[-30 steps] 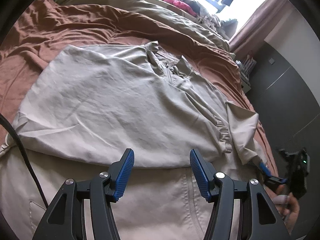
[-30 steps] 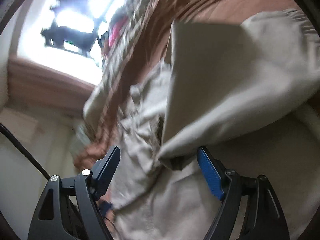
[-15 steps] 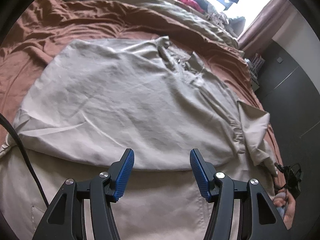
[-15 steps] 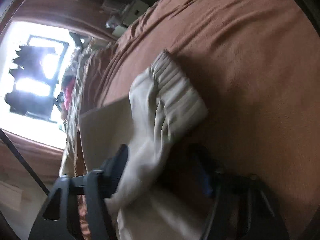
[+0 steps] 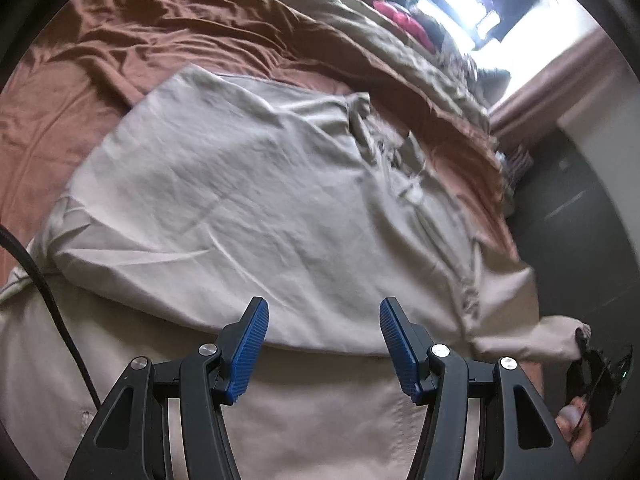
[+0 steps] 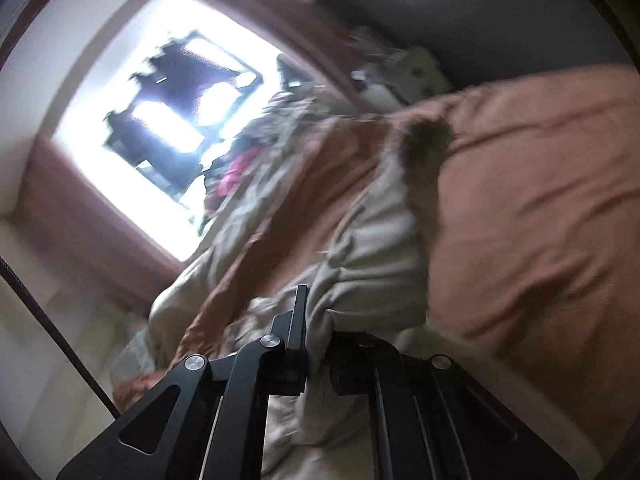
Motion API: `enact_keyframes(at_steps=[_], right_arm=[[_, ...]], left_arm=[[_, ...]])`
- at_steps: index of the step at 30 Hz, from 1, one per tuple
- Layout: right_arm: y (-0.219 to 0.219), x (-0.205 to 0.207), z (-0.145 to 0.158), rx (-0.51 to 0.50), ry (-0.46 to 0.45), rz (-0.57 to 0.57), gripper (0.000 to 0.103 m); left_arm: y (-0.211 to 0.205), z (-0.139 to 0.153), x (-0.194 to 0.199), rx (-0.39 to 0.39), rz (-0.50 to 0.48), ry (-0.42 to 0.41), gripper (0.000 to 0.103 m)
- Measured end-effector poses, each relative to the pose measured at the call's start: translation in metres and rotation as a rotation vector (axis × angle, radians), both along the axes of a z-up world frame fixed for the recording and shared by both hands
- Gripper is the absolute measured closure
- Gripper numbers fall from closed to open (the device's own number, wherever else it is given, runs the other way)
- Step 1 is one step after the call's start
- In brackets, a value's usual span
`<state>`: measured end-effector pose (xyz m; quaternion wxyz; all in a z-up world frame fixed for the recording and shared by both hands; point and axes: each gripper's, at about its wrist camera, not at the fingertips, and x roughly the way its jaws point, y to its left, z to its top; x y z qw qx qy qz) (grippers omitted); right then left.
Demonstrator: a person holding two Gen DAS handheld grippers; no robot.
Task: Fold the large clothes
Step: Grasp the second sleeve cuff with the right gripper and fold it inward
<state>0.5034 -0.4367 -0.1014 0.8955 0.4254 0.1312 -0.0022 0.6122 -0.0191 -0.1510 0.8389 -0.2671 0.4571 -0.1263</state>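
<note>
A large beige jacket (image 5: 256, 208) lies spread on a brown bedsheet (image 5: 52, 120), partly folded over itself. My left gripper (image 5: 324, 344) is open and empty, hovering above the jacket's near fold edge. My right gripper (image 6: 318, 320) is shut on the jacket's sleeve cuff (image 6: 372, 264). It also shows at the far right of the left wrist view (image 5: 580, 332), holding the sleeve end (image 5: 532, 332) off the bed's side.
A rumpled beige duvet (image 5: 400, 52) and a pile of clothes (image 5: 404, 20) lie at the far side of the bed below a bright window (image 6: 168, 112). A dark cabinet (image 5: 580, 208) stands to the right of the bed. A black cable (image 5: 44, 280) runs at left.
My right gripper closed on the sleeve cuff and pulled it outward to the right. The left gripper stayed open above the jacket and drifted slightly.
</note>
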Motion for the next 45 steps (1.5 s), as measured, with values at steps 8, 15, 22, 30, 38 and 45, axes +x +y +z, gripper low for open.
enact_keyframes(at_steps=[8, 15, 22, 30, 38, 45], right_arm=[[0.087, -0.005, 0.031, -0.154, -0.089, 0.160, 0.098], [0.147, 0.033, 0.038, -0.244, -0.059, 0.279, 0.098], [0.144, 0.102, -0.017, -0.261, 0.091, 0.450, 0.098], [0.146, 0.159, -0.040, -0.099, 0.351, 0.588, 0.090], [0.091, 0.114, -0.025, 0.072, 0.251, 0.531, 0.020], [0.018, 0.092, -0.033, 0.172, 0.334, 0.325, 0.020]], left_arm=[[0.034, 0.017, -0.007, -0.100, 0.067, -0.030, 0.043], [0.070, 0.015, -0.011, -0.152, 0.159, -0.010, 0.043], [0.080, 0.008, -0.006, -0.161, 0.175, 0.013, 0.043], [0.067, 0.003, -0.003, -0.123, 0.146, 0.035, 0.043], [0.040, 0.005, 0.000, -0.075, 0.096, 0.025, 0.035], [-0.005, 0.009, 0.001, -0.001, -0.010, -0.003, 0.034]])
